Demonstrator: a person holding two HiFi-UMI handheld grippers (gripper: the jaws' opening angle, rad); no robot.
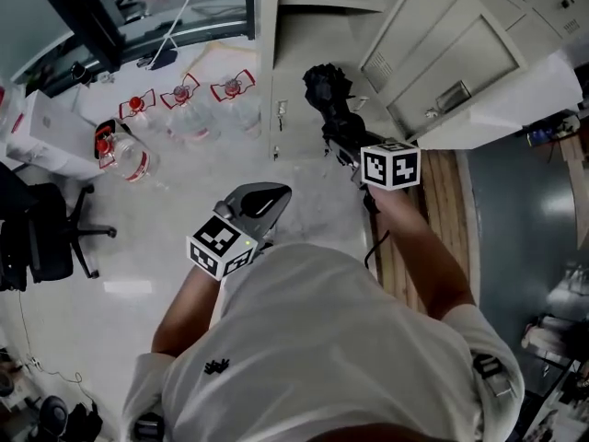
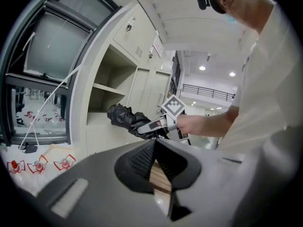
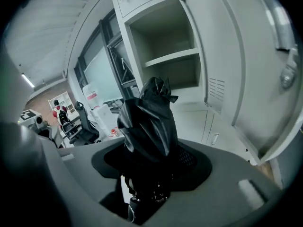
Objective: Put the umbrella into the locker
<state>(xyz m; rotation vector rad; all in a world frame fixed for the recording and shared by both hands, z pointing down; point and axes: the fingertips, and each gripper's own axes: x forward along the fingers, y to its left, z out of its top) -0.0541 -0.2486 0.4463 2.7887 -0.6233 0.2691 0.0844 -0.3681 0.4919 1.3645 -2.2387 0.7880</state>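
We see the right gripper (image 3: 149,167) with its fingers pinching the black folded fabric umbrella (image 3: 147,122) low on its body. The bunched end of the canopy stands up past the fingertips. In the head view this umbrella (image 1: 328,92) hangs in the air, pointing toward the pale grey metal locker (image 1: 311,35) and just in front of its open side, not resting on any shelf. The locker's hinged metal door (image 1: 440,55) is swung wide to the right.

From the right gripper view we look into the locker (image 3: 163,34): an upper compartment, a flat shelf (image 3: 171,56) below it, and a second open space under that. The door (image 3: 229,65) stands beside the opening.

The left gripper (image 2: 154,148) has its fingers pressed together at the tips, with nothing between them. It is held low, close to the person's white shirt (image 1: 322,348), well apart from the umbrella (image 2: 124,117). Its view also shows the right gripper (image 2: 165,123) with the marker cube on it.

On the pale floor (image 1: 166,265) to the left lie clear plastic bottles with red caps (image 1: 138,159), and a black office chair (image 1: 48,239) stands near them.
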